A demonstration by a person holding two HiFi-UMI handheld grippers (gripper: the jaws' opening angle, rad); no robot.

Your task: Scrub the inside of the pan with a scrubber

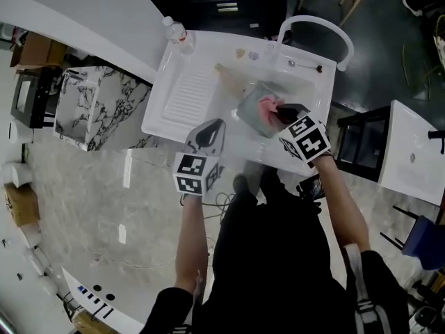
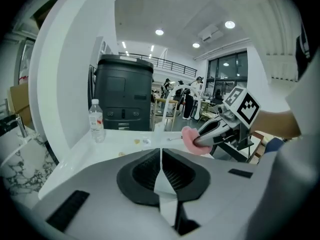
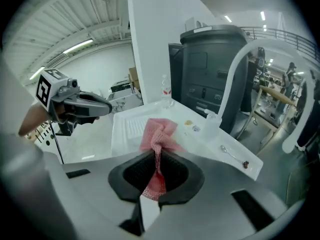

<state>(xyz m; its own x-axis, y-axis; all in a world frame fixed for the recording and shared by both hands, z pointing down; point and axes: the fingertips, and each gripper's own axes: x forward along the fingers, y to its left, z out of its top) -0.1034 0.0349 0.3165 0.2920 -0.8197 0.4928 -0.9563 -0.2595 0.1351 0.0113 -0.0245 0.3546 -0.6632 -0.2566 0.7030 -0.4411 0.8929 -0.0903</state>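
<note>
My right tongs clamp a pink mesh scrubber above the grey square pan at one o'clock; my left tongs are closed, empty.

Two pairs of tongs counted: left tongs, right tongs. One pink scrubber, one pan, one water bottle, one spoon, one curved tap, one sink. Two small bits near the tap.

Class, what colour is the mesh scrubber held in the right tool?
Pink; the scrubber shows best in the right gripper view.
</note>
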